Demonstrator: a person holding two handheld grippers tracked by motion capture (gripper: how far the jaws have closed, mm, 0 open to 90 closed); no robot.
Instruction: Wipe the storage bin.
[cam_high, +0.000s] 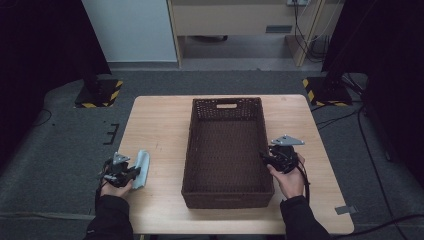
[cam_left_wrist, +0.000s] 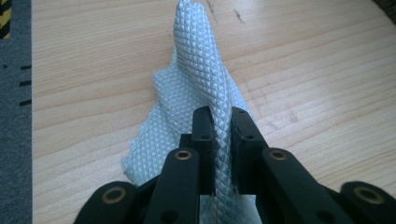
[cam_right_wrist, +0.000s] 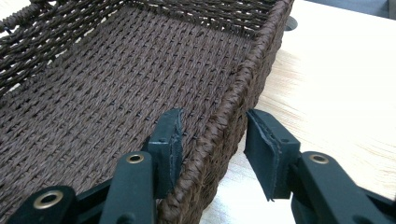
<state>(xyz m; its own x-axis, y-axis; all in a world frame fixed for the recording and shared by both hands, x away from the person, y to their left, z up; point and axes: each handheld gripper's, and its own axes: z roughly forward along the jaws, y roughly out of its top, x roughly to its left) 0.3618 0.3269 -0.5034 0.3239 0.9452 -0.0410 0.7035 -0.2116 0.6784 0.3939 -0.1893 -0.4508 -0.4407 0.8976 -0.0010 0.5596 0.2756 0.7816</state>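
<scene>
A pale blue-grey textured cloth (cam_high: 142, 166) lies bunched on the wooden table (cam_high: 160, 120) at the front left. My left gripper (cam_high: 132, 173) is shut on it: in the left gripper view the two black jaws (cam_left_wrist: 220, 116) pinch a raised fold of the cloth (cam_left_wrist: 196, 74), the rest of which spreads on the wood. A dark brown woven basket (cam_high: 226, 104) stands empty in the table's middle. My right gripper (cam_high: 266, 157) straddles the basket's right wall (cam_right_wrist: 243, 79), one jaw inside and one outside, with a clear gap at the outer pad (cam_right_wrist: 261, 144).
The basket has a handle slot in its far wall. Bare wood runs on both sides of the basket. Two stand bases with yellow-black stripes (cam_high: 100, 93) sit on the grey floor beyond the table's far corners, with cables trailing at the right.
</scene>
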